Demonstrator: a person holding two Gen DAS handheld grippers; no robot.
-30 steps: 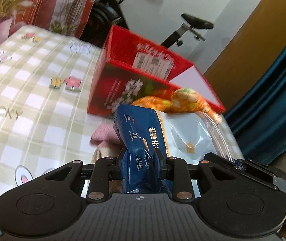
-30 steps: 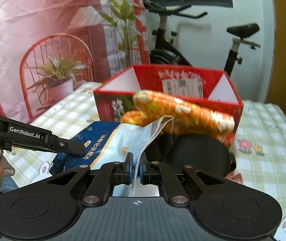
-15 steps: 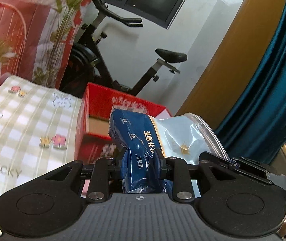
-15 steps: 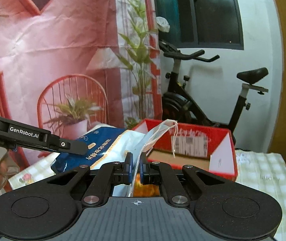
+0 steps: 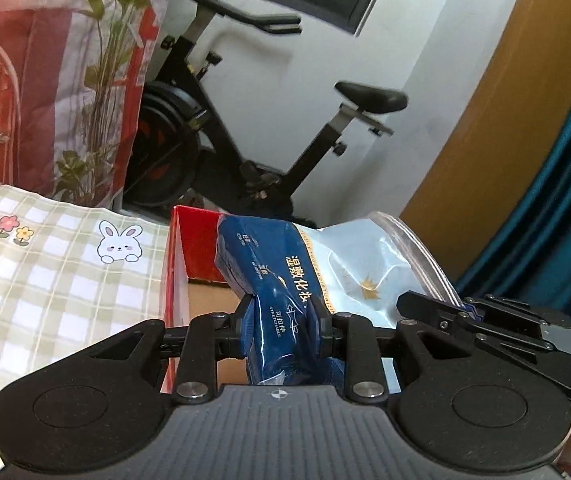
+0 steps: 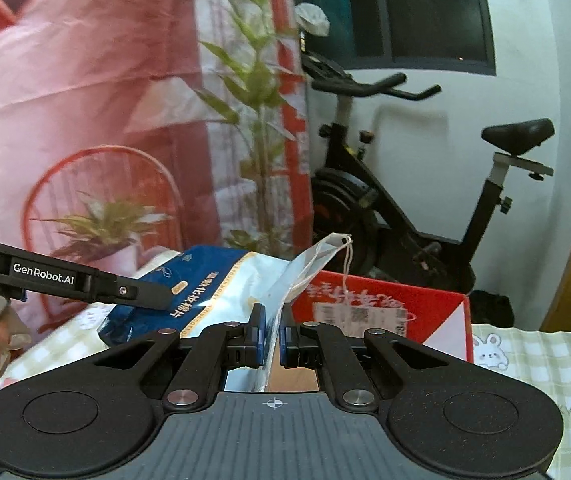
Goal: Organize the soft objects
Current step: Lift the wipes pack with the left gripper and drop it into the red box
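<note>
Left gripper [image 5: 281, 330] clamps the blue end of the pouch [image 5: 285, 276], frame centre | right gripper [image 6: 271, 334] pinches its clear edge | pouch held above the red box [image 5: 173, 280], near the box's left rim | checked table [image 5: 53, 280] lies open at left; exercise bike [image 5: 245, 140] behind

I read "GenRobot.AI" in white on the black arm of the left tongs [image 6: 85, 280]. The blue pouch [image 5: 281, 280] carries "STRETCHABLE" and Chinese characters. The red box's [image 6: 385, 304] label and lettering are too blurred to read.
</note>
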